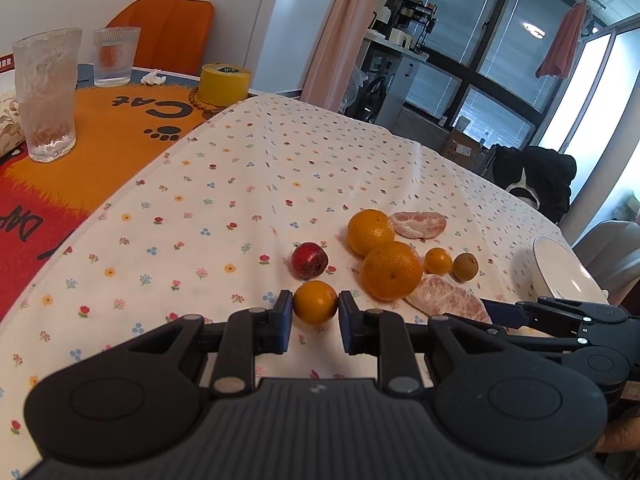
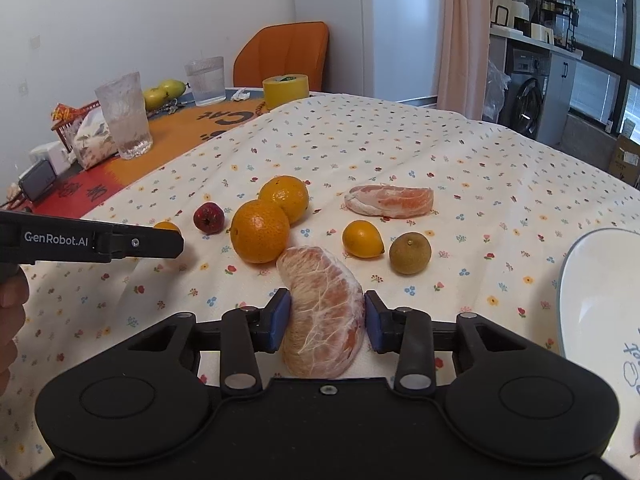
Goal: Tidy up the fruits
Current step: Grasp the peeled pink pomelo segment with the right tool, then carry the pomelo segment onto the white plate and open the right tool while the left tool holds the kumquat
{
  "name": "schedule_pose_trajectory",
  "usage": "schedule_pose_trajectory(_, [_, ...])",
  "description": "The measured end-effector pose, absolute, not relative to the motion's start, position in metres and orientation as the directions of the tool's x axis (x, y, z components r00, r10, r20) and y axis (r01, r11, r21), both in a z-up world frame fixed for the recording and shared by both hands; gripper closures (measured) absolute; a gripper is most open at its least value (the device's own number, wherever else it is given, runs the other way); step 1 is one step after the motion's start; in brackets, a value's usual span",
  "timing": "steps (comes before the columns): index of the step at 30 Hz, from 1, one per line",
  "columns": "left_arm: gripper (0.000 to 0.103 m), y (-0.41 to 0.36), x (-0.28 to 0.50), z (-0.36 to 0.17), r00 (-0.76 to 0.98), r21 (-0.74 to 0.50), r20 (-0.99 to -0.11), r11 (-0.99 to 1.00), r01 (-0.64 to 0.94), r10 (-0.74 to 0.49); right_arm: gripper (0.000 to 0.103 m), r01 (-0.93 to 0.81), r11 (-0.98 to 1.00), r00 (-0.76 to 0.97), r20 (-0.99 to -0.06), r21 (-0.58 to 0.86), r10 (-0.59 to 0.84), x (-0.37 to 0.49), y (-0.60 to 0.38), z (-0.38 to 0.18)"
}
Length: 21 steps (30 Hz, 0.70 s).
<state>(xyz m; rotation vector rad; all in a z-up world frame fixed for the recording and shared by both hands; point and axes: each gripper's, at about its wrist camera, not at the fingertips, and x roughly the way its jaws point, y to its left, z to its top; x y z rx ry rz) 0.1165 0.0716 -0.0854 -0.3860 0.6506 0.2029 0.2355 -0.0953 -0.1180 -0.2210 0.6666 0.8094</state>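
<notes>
So on the far left of the table point(image 2: 360, 140), past the floral cloth, there's a frosted glass point(image 2: 124, 116), a ribbed glass point(image 2: 205, 80) and a yellow tape roll point(image 2: 285, 90) up toward the back edge.

The left claw point(image 1: 315, 312) has its blue pads on either side of a small orange fruit point(image 1: 315, 302). The pads look right up against it, but the fruit sits on the cloth and I honestly can't tell if it's actually pinched or just bracketed. Just behind it is a little red fruit point(image 1: 309, 260).

Moving right, two big oranges point(image 2: 260, 230) are touching each other in the middle of the table, one tucked behind the other. Next is the peeled pomelo segment point(image 2: 324, 312), lying on the cloth near the front edge with the right claw point(image 2: 325, 322) around it. The left pad touches it and the right one sits just beside it with maybe a sliver of gap, so again, can't tell if it's gripped.

Further right: a small kumquat-looking orange fruit point(image 2: 362, 239), a brownish-green round fruit point(image 2: 410, 253) just beside it, and a second peeled segment point(image 2: 390, 200) behind those. At the right edge of the table sits a white bowl point(image 2: 592, 280) with a blue rim.
</notes>
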Motion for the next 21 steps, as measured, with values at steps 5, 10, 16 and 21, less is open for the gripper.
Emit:
schedule_pose_trajectory(5, [0.08,0.066,0.114,-0.081,0.786,-0.287,-0.615,0.913,-0.291,0.057,0.07,-0.709,0.701,0.524,-0.604,0.082,0.601,0.233,-0.109,-0.111])
schedule_pose_trajectory(10, [0.08,0.056,0.114,-0.073,0.8,-0.285,-0.598,0.921,-0.266,0.046,0.085,-0.696,0.711,0.531,-0.593,0.102,0.605,0.233,-0.124,-0.103])
schedule_pose_trajectory(16, [0.08,0.048,0.112,-0.069,0.806,-0.282,-0.59,0.927,-0.249,0.038,0.086,-0.688,0.717,0.543,-0.574,0.117,0.614,0.229,-0.135,-0.1])
schedule_pose_trajectory(21, [0.08,0.041,0.113,-0.065,0.811,-0.278,-0.584,0.931,-0.236,0.031,0.086,-0.677,0.726,0.563,-0.552,0.119,0.615,0.228,-0.145,-0.093])
